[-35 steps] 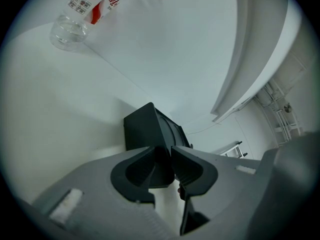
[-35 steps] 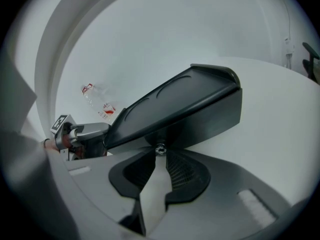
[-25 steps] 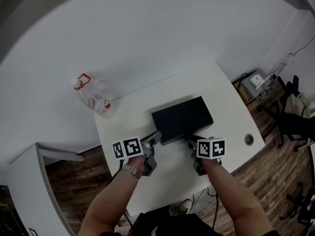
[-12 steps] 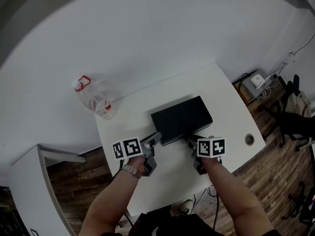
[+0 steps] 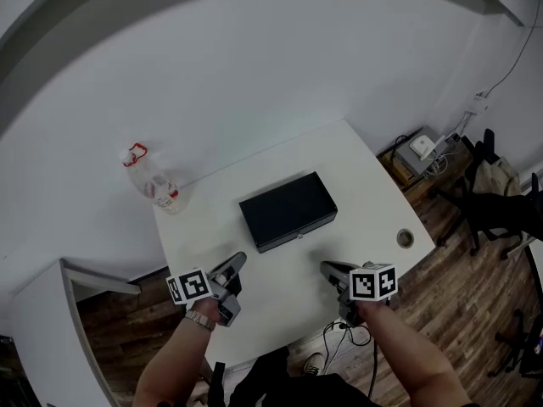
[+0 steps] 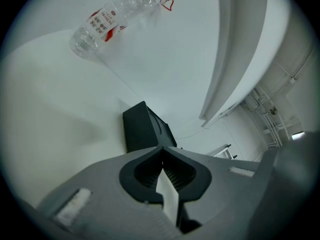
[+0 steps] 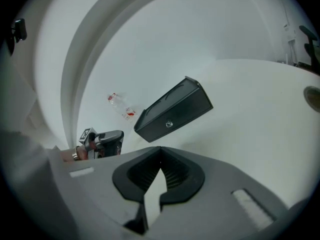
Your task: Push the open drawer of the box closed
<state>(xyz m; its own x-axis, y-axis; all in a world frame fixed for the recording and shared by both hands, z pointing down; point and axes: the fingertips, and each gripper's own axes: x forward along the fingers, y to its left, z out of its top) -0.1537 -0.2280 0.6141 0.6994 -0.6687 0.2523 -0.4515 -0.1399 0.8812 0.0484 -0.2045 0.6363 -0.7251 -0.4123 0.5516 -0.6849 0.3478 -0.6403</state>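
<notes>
Your left hand-held gripper (image 5: 237, 262) and right hand-held gripper (image 5: 327, 267) both sit on the near side of the black box (image 5: 288, 210), apart from it, one off each end of its front. Both are clenched on nothing. In each gripper view the jaws meet at the tip, with only bare desk (image 5: 365, 172) beyond them. The box lies about mid-desk, turned slightly, its long front towards you.

The head view gives you the layout from above but little of the box's front. The right gripper view shows that face well. You can see the drawer front (image 7: 187, 110) with a small round fitting (image 7: 169, 124) in it. It looks flush with the box, though at this angle I can't be sure. That view also catches your left hand-held gripper off to its left. The left gripper view shows only one end and corner of the box, with the clear bottle (image 6: 112, 19) high in its frame. From the head view, that bottle stands at the desk's far left corner, well apart from the box.

You have bare desk between both jaw tips and the box front. Beyond the box a strip of desk runs to the wall (image 5: 280, 75). A round cable hole (image 5: 405, 238) lies near the right edge, just beyond your right hand-held gripper. The near desk edge is close beneath your hands.
</notes>
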